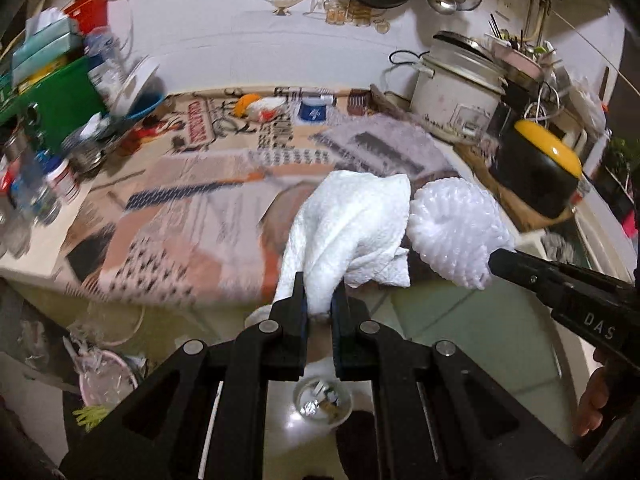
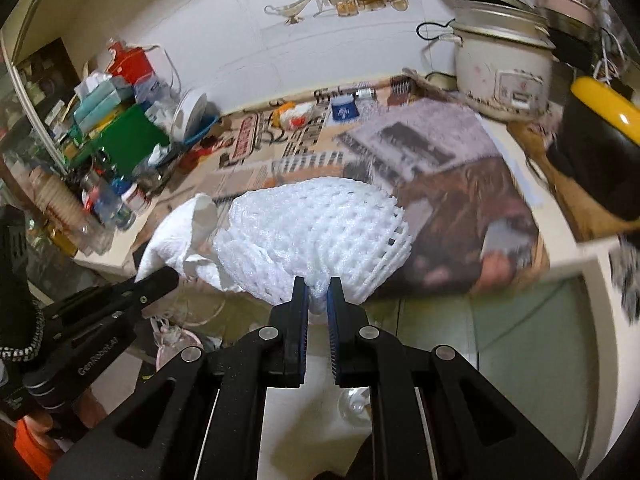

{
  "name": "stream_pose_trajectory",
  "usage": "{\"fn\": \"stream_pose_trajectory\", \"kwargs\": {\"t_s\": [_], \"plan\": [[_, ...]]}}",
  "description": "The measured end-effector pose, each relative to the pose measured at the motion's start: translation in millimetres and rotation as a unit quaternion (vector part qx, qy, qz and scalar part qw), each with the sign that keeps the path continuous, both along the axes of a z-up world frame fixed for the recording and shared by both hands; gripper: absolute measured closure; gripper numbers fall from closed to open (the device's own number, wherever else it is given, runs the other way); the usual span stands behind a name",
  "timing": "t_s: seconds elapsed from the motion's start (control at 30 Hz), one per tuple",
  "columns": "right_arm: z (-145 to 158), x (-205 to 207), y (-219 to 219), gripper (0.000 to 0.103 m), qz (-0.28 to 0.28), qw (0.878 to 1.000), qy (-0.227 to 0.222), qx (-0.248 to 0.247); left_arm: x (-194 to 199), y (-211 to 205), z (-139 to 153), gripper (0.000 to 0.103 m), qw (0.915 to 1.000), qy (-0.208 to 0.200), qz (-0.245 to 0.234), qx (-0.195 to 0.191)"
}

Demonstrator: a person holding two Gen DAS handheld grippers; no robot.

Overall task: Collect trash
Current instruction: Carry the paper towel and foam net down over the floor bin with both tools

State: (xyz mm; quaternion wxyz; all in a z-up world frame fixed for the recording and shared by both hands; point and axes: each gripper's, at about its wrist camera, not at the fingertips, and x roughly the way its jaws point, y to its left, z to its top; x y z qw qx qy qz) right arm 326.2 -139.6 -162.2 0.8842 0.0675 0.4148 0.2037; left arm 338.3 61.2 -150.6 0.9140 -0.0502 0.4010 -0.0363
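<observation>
My left gripper (image 1: pixel 320 294) is shut on a crumpled white paper towel (image 1: pixel 348 228) and holds it in the air off the table's front edge. My right gripper (image 2: pixel 318 294) is shut on a white foam fruit net (image 2: pixel 316 232), also held in the air. In the left wrist view the foam net (image 1: pixel 452 228) hangs just right of the towel, pinched by the right gripper (image 1: pixel 494 266). In the right wrist view the towel (image 2: pixel 180 232) shows left of the net, with the left gripper (image 2: pixel 170 276) on it.
A newspaper-covered table (image 1: pixel 192 208) lies ahead. Bottles, tissue boxes and a green box (image 1: pixel 60 104) crowd its left side. A rice cooker (image 1: pixel 456 92) and a black-and-yellow pot (image 1: pixel 540 168) stand at the right. An orange-and-white wrapper (image 1: pixel 256 108) lies at the back. A clear bowl (image 1: pixel 322 400) sits on the floor below.
</observation>
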Motion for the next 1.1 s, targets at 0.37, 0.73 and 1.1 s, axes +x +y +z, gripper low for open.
{"fn": "stream_pose_trajectory", "kwargs": {"t_s": [0.37, 0.73, 1.1], "plan": [[-18, -68, 2, 0.095, -0.014, 0.999, 0.038, -0.007, -62, 5, -27, 0.095, 0.9988, 0.049, -0.007, -0.005], [-75, -52, -31, 0.094, 0.005, 0.997, 0.081, -0.017, -59, -18, -108, 0.095, 0.9939, 0.105, 0.025, -0.021], [-234, -3, -43, 0.094, 0.038, 0.988, 0.143, -0.041, -34, -26, -267, 0.095, 0.9850, 0.139, 0.093, -0.042]]}}
